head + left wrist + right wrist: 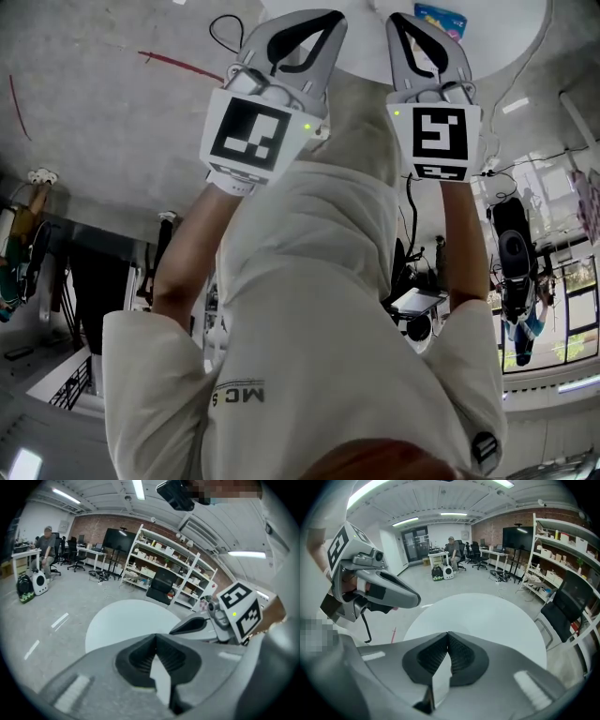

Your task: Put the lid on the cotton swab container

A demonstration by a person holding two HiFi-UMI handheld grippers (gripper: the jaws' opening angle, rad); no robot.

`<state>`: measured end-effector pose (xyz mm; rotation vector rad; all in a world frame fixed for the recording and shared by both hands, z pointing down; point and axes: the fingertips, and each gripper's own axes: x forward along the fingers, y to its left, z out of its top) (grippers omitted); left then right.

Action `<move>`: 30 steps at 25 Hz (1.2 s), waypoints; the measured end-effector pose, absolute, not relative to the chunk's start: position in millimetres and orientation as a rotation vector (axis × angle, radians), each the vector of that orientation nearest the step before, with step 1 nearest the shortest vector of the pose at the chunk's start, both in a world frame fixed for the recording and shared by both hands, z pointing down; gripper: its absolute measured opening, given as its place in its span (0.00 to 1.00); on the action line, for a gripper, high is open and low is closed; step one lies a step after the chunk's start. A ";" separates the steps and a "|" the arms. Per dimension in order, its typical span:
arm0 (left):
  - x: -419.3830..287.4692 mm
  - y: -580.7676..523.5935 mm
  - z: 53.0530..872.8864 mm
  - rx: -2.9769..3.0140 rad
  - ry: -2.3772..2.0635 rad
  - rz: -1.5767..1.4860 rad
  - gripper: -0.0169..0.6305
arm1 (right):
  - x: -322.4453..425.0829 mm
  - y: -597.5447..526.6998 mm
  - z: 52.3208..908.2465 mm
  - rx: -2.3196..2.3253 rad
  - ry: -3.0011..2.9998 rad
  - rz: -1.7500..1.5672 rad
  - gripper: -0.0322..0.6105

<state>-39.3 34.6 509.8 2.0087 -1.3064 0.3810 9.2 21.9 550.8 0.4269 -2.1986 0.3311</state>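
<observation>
Left gripper (pixel 323 17): held up in front of the person, above the near edge of the table; its own view (pixel 155 637) shows the jaws closed, ribbed pads meeting at the tips, nothing between them.
Right gripper (pixel 403 17): beside the left one, apart from it, at about the same height; its own view (pixel 448 633) shows the jaws closed tip to tip with nothing in them.
Marker cubes: one on each gripper, facing the head camera.
Table (pixel 506 28): round and white, below and ahead of both grippers; its top looks bare in the left gripper view (pixel 126 620) and the right gripper view (pixel 487 620).
Cotton swab container and lid: I cannot pick either out in any view.
Blue object (pixel 441 19): lies on the table just past the right gripper; too small to tell what it is.
Shirt (pixel 309 309): white, short-sleeved, fills the lower head view.
Shelves (pixel 173 569): white, loaded with boxes, against a brick wall beyond the table.
Seated person (pixel 451 545): far across the room at a desk.
</observation>
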 end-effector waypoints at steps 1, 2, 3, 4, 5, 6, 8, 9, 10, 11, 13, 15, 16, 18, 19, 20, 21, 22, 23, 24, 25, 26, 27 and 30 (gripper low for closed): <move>-39.6 35.9 511.0 2.003 -1.306 0.377 0.03 | 9.1 23.2 552.9 0.426 -2.196 0.334 0.05; -40.7 37.4 511.5 2.000 -1.305 0.374 0.03 | 7.7 24.6 554.0 0.426 -2.194 0.337 0.05; -41.9 38.7 511.9 1.998 -1.304 0.373 0.03 | 5.7 25.6 554.8 0.426 -2.193 0.339 0.05; -42.9 39.5 512.4 1.998 -1.302 0.373 0.03 | 3.6 26.4 556.0 0.426 -2.192 0.340 0.05; -43.6 40.1 513.0 1.998 -1.300 0.374 0.03 | 1.7 27.2 557.4 0.423 -2.190 0.341 0.05; -44.3 40.6 513.4 1.997 -1.300 0.375 0.03 | 0.1 28.1 558.9 0.421 -2.189 0.343 0.05; -45.5 40.9 514.2 1.995 -1.300 0.376 0.03 | -1.5 29.2 562.2 0.417 -2.184 0.348 0.05; -45.9 40.9 515.0 1.995 -1.300 0.376 0.03 | -1.3 29.5 564.2 0.418 -2.180 0.348 0.05; -46.2 41.4 515.7 1.995 -1.299 0.376 0.03 | -0.7 30.0 565.9 0.420 -2.175 0.347 0.05; -46.2 42.1 516.1 1.996 -1.297 0.375 0.03 | -0.2 31.3 566.7 0.422 -2.168 0.342 0.05; -45.7 44.0 515.7 1.998 -1.293 0.374 0.03 | 0.0 34.5 566.1 0.428 -2.157 0.332 0.05; -44.7 43.4 515.9 2.000 -1.291 0.373 0.03 | -0.3 34.0 566.3 0.435 -2.151 0.329 0.05; -44.1 41.8 516.9 2.000 -1.290 0.373 0.03 | -0.4 32.1 567.6 0.438 -2.148 0.329 0.05; -43.7 38.7 517.5 2.001 -1.287 0.372 0.03 | -1.2 29.2 569.2 0.440 -2.138 0.333 0.05; -44.1 38.0 516.5 2.003 -1.285 0.373 0.03 | -2.0 29.0 568.4 0.441 -2.135 0.340 0.05; -44.9 37.8 514.9 2.005 -1.283 0.374 0.03 | -3.0 29.2 567.0 0.443 -2.133 0.348 0.05; -45.6 37.8 513.4 2.008 -1.281 0.376 0.03 | -3.6 29.4 565.6 0.446 -2.133 0.356 0.05; -45.7 37.5 512.7 2.011 -1.280 0.378 0.03 | -3.7 29.1 565.1 0.449 -2.136 0.363 0.05; -45.1 36.6 513.0 2.014 -1.280 0.381 0.03 | -2.9 28.3 565.4 0.453 -2.142 0.370 0.05; -43.7 35.5 513.9 2.017 -1.280 0.384 0.03 | -1.6 27.3 565.7 0.460 -2.153 0.381 0.05; -41.7 34.7 514.8 2.020 -1.280 0.388 0.03 | 0.3 26.4 565.3 0.469 -2.167 0.397 0.05; -39.6 34.6 515.1 2.023 -1.278 0.392 0.03 | 3.0 26.2 563.7 0.479 -2.180 0.413 0.05; -37.8 34.5 514.5 2.025 -1.276 0.396 0.03 | 5.8 26.0 560.9 0.488 -2.187 0.425 0.05; -41.7 27.9 504.0 2.039 -1.277 0.402 0.03 | 6.6 19.3 545.0 0.515 -2.201 0.423 0.05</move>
